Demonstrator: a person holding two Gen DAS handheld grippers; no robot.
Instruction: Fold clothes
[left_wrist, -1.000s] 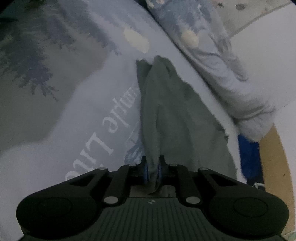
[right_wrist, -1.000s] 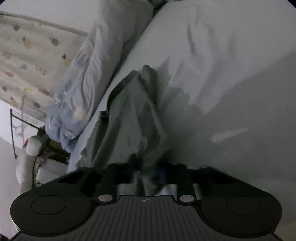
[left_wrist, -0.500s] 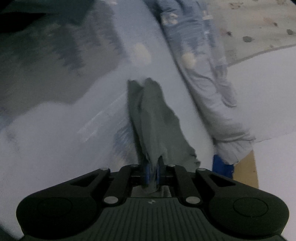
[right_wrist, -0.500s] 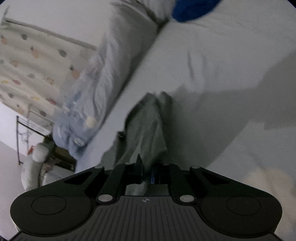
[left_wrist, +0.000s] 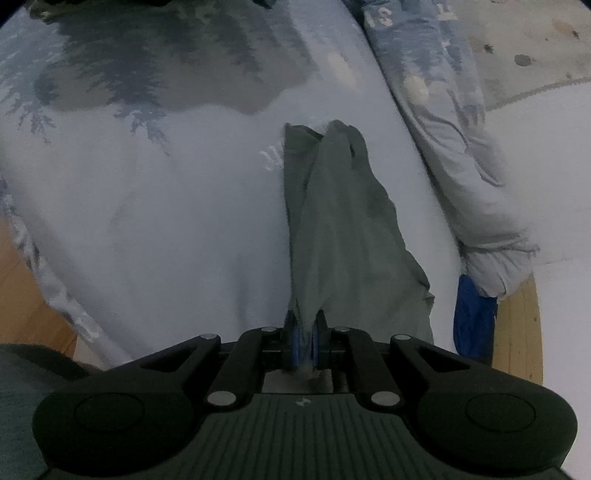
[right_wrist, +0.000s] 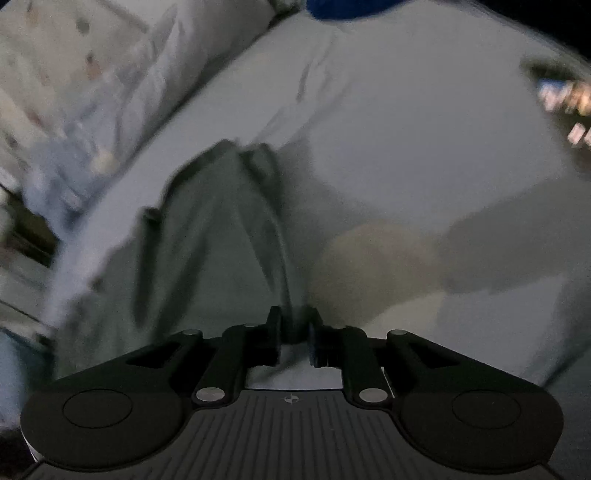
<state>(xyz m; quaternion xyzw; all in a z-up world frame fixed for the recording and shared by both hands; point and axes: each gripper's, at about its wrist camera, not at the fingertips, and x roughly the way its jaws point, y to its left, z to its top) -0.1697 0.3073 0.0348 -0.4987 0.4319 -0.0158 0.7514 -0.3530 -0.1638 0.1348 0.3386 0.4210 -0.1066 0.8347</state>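
Note:
A grey-green garment (left_wrist: 340, 221) hangs stretched over the pale blue printed bed cover (left_wrist: 166, 206). My left gripper (left_wrist: 304, 321) is shut on one end of it, and the cloth runs away from the jaws toward the far end. In the right wrist view the same garment (right_wrist: 207, 236) is blurred. My right gripper (right_wrist: 294, 325) is shut on its other end, with cloth pinched between the jaws.
A rolled blue patterned duvet (left_wrist: 461, 155) lies along the garment's right side; it also shows in the right wrist view (right_wrist: 92, 122). A blue object (left_wrist: 474, 321) and a wooden bed edge (left_wrist: 521, 332) are at the right. Wooden floor (left_wrist: 22, 280) shows at the left.
Both grippers have pulled back and up with the garment, which now hangs longer and narrower. The right view has swung and blurred.

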